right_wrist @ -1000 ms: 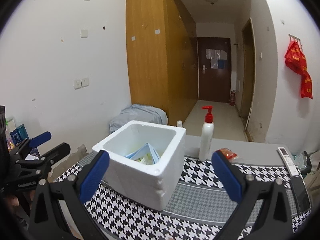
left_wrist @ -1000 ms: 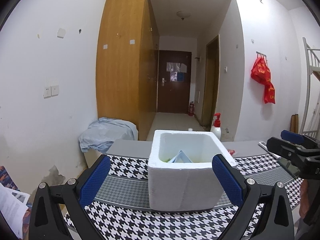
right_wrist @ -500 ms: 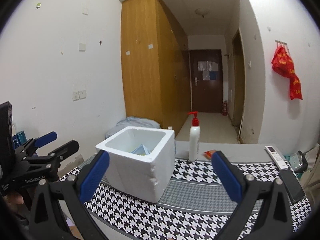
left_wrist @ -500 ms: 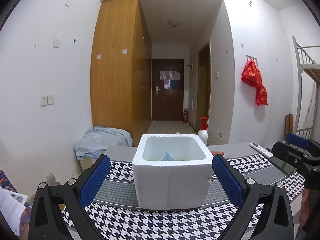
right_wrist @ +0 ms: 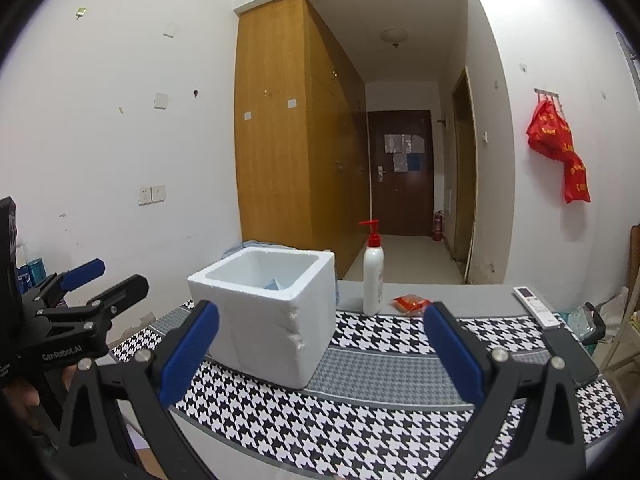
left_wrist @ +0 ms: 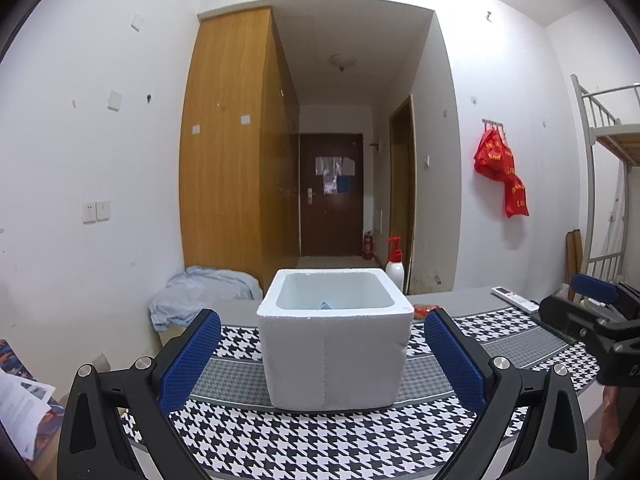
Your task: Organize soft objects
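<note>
Both my tongs hang wide apart and empty: left gripper [left_wrist: 322, 354] squared up behind the white square foam box [left_wrist: 335, 336], right gripper [right_wrist: 320, 348] with that box at ten o'clock. Backed off, I judge, since the soft blue folded piece [left_wrist: 323, 304] already sits inside. Since a second ago I've pulled away and lower; less of the box's inside shows now.

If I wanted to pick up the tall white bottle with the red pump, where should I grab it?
Probably around the white body of the pump bottle, about halfway up, coming in level from the front. It stands upright beside the foam box, and its straight round sides suit two fingers. The thin red pump on top looks too wobbly to hold. The open right gripper faces it.
</note>
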{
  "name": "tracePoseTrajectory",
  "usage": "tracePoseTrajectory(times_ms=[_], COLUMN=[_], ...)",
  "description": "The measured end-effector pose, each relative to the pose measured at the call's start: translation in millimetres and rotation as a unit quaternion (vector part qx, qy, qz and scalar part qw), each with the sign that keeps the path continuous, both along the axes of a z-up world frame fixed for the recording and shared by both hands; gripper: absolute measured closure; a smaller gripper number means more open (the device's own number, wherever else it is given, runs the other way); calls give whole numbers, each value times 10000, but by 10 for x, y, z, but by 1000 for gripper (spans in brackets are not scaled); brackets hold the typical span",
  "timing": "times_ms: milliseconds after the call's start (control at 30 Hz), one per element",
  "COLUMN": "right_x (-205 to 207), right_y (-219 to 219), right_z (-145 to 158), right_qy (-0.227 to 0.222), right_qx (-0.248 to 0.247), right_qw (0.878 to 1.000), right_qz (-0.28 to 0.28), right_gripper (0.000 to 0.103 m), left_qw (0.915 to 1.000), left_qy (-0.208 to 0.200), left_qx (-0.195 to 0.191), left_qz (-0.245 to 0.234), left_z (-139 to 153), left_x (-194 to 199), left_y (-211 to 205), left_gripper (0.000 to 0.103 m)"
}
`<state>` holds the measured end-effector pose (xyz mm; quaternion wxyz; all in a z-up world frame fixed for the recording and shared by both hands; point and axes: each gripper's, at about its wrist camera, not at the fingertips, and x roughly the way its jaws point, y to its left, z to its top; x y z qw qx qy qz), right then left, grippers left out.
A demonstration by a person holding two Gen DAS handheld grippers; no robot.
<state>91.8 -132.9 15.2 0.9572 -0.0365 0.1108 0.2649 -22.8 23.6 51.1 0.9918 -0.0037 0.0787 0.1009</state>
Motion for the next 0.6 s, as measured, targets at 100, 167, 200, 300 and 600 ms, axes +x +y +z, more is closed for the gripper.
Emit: tracePoseTrajectory(times_ms=[100, 167, 200, 300, 600], right_x=[-81, -122, -131, -138, -209], right_y=[-40, -64, -82, -111, -140], right_z=[-85, -138, -168, -225, -369], right_qy=[-165, -215, -184, -107, -246], right_qx=[-1, 4, 23, 88, 233], right_qw=[9998, 9996, 9996, 9998, 9994], right_qz=[-135, -203, -215, -175, 56], right_gripper=[0, 0, 0, 0, 0], left_qw=[10000, 10000, 10000, 10000, 9999], left_qy=[-72, -58, -53, 20, -95], left_qx=[-1, 15, 48, 66, 96], left_qz=[36, 46, 32, -71, -49], left_z=[-73, -132, -159, -239, -453], left_x=[-50, -67, -71, -66, -177], left_y=[-23, -47, -65, -103, -142], left_gripper=[1, 1, 1, 1, 1])
